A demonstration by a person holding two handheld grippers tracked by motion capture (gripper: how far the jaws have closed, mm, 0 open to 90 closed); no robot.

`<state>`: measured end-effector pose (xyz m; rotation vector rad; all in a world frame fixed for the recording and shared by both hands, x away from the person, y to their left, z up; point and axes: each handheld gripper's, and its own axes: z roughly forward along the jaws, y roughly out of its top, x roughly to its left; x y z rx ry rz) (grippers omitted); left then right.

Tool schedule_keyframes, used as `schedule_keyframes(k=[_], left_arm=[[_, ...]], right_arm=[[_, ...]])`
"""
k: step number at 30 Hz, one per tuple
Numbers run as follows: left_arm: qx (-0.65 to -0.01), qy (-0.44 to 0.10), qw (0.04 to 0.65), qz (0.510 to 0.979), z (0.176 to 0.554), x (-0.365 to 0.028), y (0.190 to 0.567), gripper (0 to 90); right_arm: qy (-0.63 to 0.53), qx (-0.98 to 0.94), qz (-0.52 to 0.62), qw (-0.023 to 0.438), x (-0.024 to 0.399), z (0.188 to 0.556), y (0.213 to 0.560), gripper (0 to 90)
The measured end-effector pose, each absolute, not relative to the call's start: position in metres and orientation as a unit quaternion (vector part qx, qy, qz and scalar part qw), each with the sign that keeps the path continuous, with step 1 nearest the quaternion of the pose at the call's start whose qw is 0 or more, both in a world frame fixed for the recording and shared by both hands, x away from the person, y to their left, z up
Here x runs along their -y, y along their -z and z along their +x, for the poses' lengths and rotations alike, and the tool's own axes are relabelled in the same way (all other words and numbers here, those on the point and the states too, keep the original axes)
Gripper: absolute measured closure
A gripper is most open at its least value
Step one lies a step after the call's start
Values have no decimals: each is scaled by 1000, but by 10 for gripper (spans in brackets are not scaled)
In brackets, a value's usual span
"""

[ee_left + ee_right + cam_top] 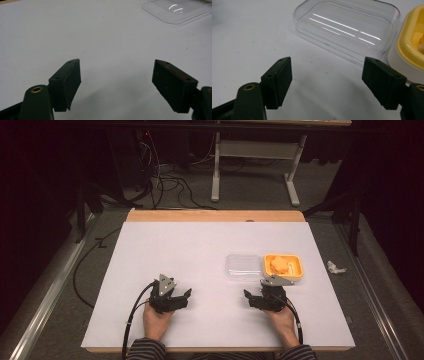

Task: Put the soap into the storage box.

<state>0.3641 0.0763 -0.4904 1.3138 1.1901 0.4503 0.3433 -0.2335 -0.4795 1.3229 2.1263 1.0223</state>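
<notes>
My right gripper (327,82) is gaping empty below the clear rectangular plastic lid (347,27). The yellow-rimmed white tub (409,50) is sitting at right. My left gripper (116,85) is gaping empty too.

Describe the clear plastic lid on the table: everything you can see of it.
The clear lid is a shallow rectangle with rounded corners, see-through plastic by the look of it, glossy with streaks of light on its top. It lies flat on the white table, off its box, right beside the yellow-rimmed box of orange food; whether their edges touch I cannot tell. Nothing rests on it. The right gripper is open just in front of it, not touching.
</notes>
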Motion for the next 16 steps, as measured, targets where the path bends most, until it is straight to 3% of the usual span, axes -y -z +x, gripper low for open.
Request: schedule_keyframes(k=[16], left_arm=[[-517, -194, 611, 568, 364, -76, 490, 240]], right_arm=[[-368, -765, 458, 263, 229, 335, 480, 268]])
